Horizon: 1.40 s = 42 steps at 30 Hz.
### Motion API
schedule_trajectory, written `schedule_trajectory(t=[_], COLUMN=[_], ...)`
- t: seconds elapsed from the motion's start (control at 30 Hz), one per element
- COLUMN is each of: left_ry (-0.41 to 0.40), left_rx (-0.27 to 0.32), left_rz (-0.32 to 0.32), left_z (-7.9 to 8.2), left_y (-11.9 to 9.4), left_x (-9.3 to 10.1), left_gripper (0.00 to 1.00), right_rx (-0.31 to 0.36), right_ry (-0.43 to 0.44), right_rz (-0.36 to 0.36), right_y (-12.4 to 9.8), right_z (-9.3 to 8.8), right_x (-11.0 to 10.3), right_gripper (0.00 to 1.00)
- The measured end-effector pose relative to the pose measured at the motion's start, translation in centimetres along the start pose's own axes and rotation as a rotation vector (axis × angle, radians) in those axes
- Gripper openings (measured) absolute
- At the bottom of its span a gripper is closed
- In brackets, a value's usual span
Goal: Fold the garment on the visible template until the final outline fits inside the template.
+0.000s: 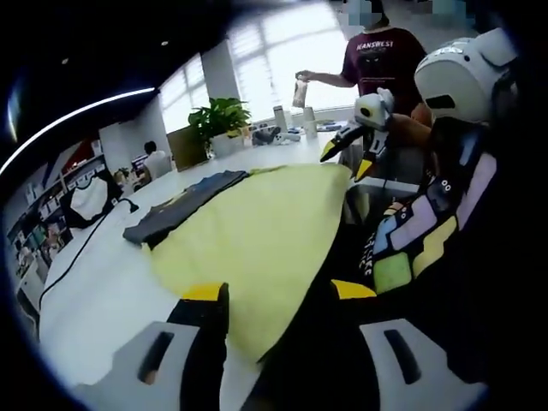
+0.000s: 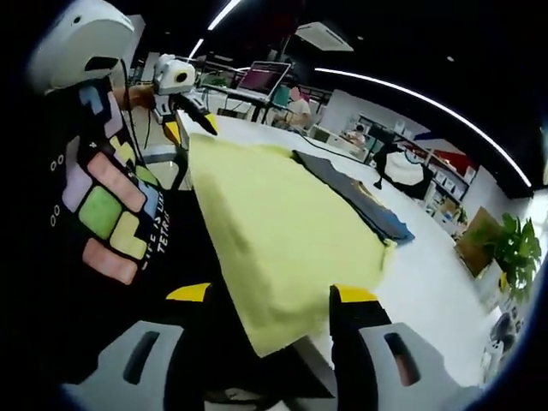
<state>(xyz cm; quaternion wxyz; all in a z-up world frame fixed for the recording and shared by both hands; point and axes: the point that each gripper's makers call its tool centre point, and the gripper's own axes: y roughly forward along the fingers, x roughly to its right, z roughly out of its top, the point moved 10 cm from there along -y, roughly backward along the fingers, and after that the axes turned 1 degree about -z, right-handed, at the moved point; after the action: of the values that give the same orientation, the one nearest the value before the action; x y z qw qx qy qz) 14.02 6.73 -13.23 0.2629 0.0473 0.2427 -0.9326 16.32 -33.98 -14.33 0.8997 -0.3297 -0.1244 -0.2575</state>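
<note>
In the left gripper view, the left gripper [image 1: 278, 291] hangs with its yellow-tipped jaws spread, one corner of the yellow template [image 1: 257, 248] lying between them but not pinched. The template is spread flat on the white table [image 1: 103, 291]. The dark garment [image 1: 184, 205] lies folded along the template's far edge, partly on the yellow and partly on the table. The right gripper [image 1: 347, 154] is raised over the template's other near corner; whether it is spread or pressed together there, I cannot tell.

In the right gripper view, the right gripper [image 2: 270, 295] also stands spread, with a template [image 2: 274, 223] corner between its jaws. The garment [image 2: 351, 193] lies along the far edge, well apart from both grippers.

To do this step well, I would reach across to the garment itself, take cloth only, and leave the template flat.
</note>
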Motion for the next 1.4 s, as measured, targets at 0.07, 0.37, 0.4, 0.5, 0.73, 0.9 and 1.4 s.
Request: schedule_trajectory(t=[0.07, 0.37, 0.4, 0.5, 0.73, 0.9, 1.4], left_ry=[0.011, 0.013, 0.012, -0.014, -0.055, -0.070, -0.144], left_rx=[-0.009, -0.031, -0.030, -0.024, 0.005, -0.004, 0.043], left_rz=[-0.005, -0.004, -0.004, -0.006, 0.010, -0.006, 0.018], left_z=[-0.1, -0.7, -0.8, -1.2, -1.2, -0.9, -0.5], left_y=[0.1, 0.3, 0.3, 0.5, 0.3, 0.4, -0.4], left_x=[0.1, 0.0, 0.0, 0.0, -0.3, -0.3, -0.8], left_gripper=[0.46, 0.36, 0.35, 0.34, 0.24, 0.16, 0.02], right_rx=[-0.016, -0.028, -0.030, -0.035, -0.014, 0.027, 0.208], right_ry=[-0.029, -0.083, -0.099, -0.117, -0.084, -0.036, 0.172], right_rz=[0.010, -0.015, -0.014, -0.021, -0.067, -0.028, -0.028], right_y=[0.1, 0.4, 0.4, 0.5, 0.1, -0.4, -1.5], right_z=[-0.3, -0.4, -0.4, -0.3, -0.5, -0.6, -0.2], right_x=[-0.2, 0.2, 0.1, 0.2, 1.5, 1.6, 2.4], right_gripper=[0.49, 0.40, 0.41, 0.39, 0.22, 0.16, 0.00])
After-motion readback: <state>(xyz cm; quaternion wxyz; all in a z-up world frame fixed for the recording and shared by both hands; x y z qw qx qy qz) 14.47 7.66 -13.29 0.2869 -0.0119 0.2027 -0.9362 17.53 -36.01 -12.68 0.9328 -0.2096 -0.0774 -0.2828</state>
